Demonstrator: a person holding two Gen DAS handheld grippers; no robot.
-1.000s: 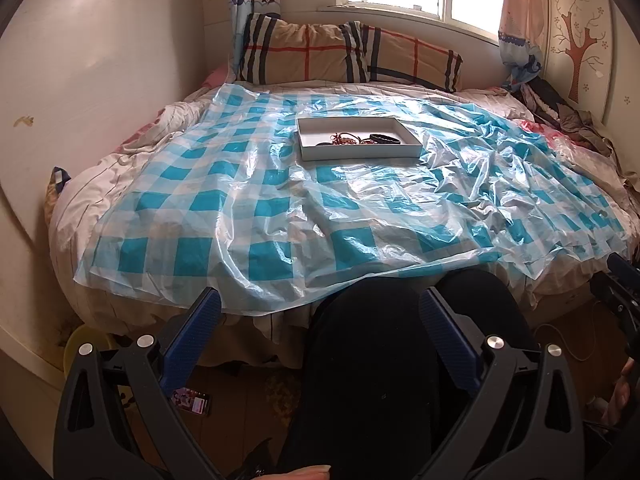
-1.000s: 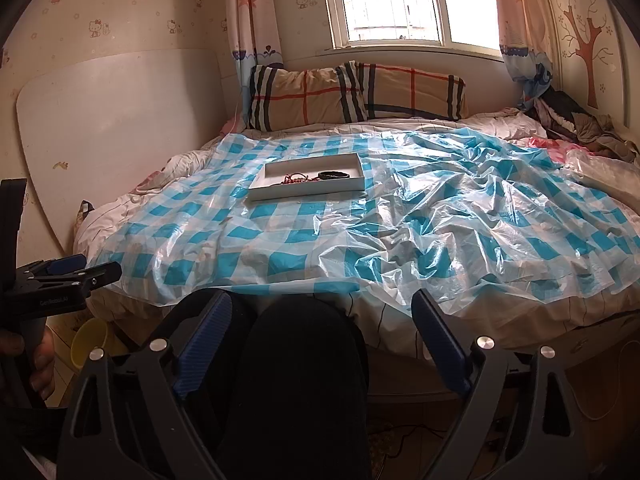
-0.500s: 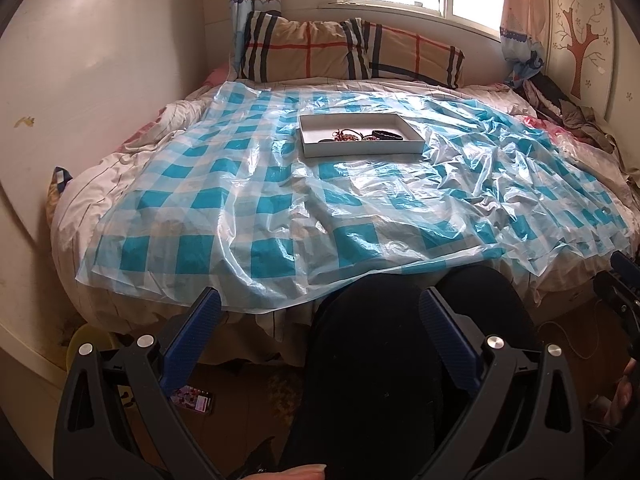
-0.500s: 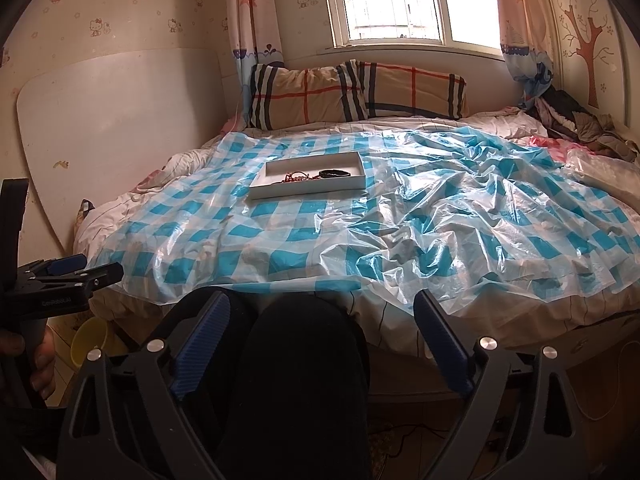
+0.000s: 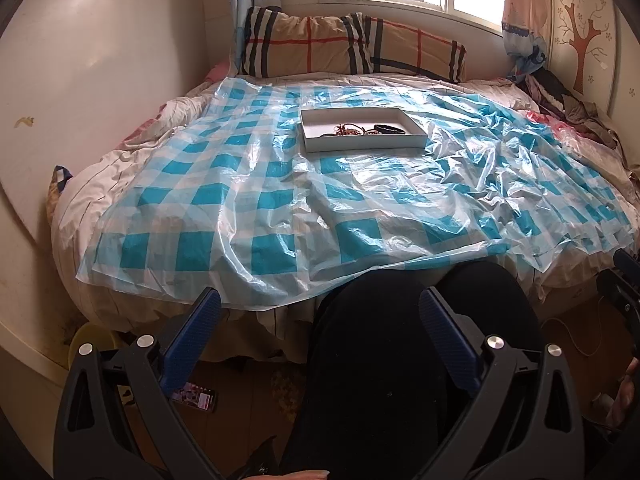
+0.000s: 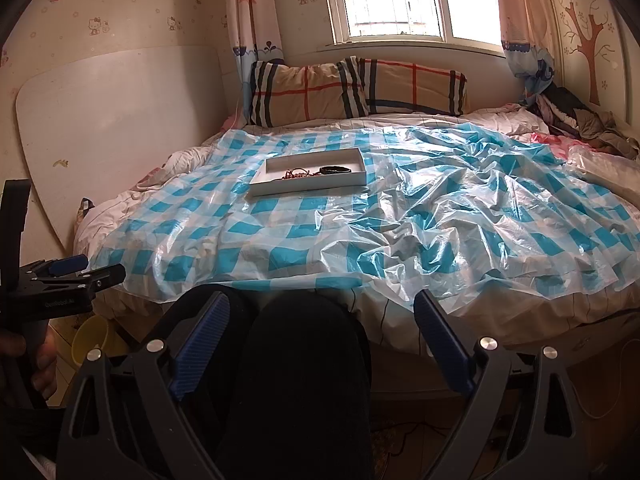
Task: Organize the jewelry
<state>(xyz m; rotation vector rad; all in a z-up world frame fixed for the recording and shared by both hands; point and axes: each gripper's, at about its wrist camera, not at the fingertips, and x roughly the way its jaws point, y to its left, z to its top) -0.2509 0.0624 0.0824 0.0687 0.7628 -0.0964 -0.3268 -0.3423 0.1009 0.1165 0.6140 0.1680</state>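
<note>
Left gripper (image 5: 320, 320) and right gripper (image 6: 322, 318): jaws apart, empty, over the person's dark knees. Bed under blue-checked plastic sheet (image 6: 440, 216); white tray (image 6: 308, 186) near plaid pillows (image 6: 356, 88). No legible writing.

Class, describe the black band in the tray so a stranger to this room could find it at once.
Start at the bed covered by the blue checked plastic sheet. On it, towards the striped pillows, lies a shallow white tray. The black band lies flat at the tray's right end, a smooth dark loop, unlike the tangled reddish beaded jewelry beside it.
</note>
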